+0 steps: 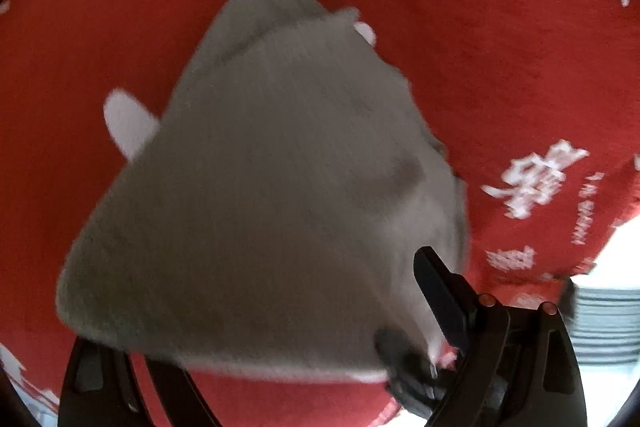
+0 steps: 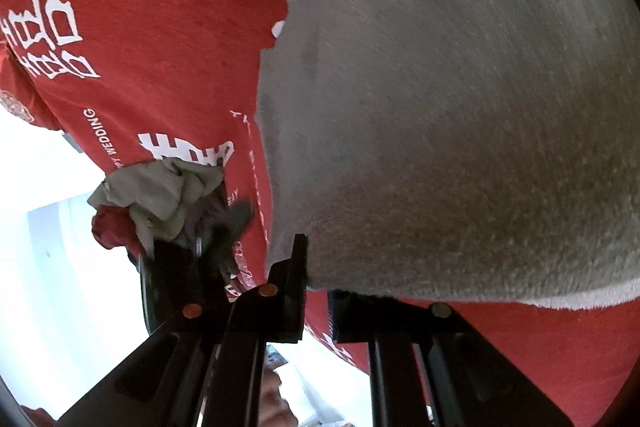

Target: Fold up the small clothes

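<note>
Two claws, left claw (image 1: pixel 256 359) and right claw (image 2: pixel 318 291), each pinch the grey cloth (image 1: pixel 256 187) lying at 12 o'clock on the red surface (image 1: pixel 460 27); align edges before lowering.

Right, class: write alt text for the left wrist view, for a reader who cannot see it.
A blurred grey garment fills the frame, lying partly folded on a red cloth with white lettering. The left gripper reaches in below; one black finger rests at the garment's edge.

Grey cloth (image 2: pixel 460 131) — matt, napped, fleece-like. Red cover (image 1: pixel 460 27) on the counter — matt woven fabric, white print. Right claw (image 2: pixel 318 291) — black, smooth plastic, copper-coloured rivets.
</note>
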A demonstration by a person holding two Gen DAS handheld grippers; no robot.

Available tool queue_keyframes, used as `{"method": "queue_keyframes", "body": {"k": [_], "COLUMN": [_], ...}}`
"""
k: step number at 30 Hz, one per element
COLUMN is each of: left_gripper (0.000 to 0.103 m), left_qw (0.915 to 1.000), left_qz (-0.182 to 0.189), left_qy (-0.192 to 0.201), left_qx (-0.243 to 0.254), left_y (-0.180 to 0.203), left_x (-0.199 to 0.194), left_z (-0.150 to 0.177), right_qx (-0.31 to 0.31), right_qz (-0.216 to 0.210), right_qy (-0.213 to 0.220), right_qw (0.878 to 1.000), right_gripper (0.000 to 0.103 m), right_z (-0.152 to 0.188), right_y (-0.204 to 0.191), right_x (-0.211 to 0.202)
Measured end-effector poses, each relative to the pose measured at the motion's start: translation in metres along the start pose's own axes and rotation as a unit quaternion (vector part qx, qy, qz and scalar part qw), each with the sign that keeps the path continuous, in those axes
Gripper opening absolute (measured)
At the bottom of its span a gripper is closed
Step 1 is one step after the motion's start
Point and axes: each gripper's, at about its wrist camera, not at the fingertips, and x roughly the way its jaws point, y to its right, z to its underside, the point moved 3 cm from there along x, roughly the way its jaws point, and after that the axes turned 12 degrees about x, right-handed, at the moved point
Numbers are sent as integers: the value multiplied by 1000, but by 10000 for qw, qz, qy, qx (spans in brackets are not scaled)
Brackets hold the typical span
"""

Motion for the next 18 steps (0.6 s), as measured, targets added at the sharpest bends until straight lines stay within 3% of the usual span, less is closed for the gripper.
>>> {"method": "queue_keyframes", "body": {"k": [4, 7, 9, 11, 14, 15, 17, 18], "left_gripper": [32, 21, 19, 19, 19, 19, 19, 19], "left_qw": [9947, 9874, 9676, 9348, 8904, 8832, 8667, 8613], "left_qz": [-995, -1416, -1981, -2525, -2985, -3042, -3192, -3232], "left_qy": [24, 115, 238, 410, 554, 558, 554, 562], "left_qx": [258, 703, 1547, 2464, 3392, 3525, 3792, 3880], "left_y": [-2, 9, 30, 55, 78, 76, 78, 78], "left_x": [5, 4, -1, -3, 0, -3, 0, 1], "left_z": [-12, -16, -12, -2, 10, 12, 17, 19], "right_qx": [-102, -160, -302, -609, -1249, -1426, -1734, -1861], "right_qz": [202, 352, 533, 917, 1443, 1552, 1735, 1767], "right_qy": [-115, -261, -370, -391, -274, -208, -156, -163], "right_qw": [9997, 9989, 9974, 9932, 9813, 9773, 9693, 9664], "right_gripper": [9, 9, 13, 14, 19, 26, 73, 77], "right_z": [5, 7, 7, 5, -5, -11, -27, -35], "right_y": [6, 7, 1, -11, -40, -51, -80, -94], "right_x": [5, 4, -2, -14, -37, -43, -48, -46]}}
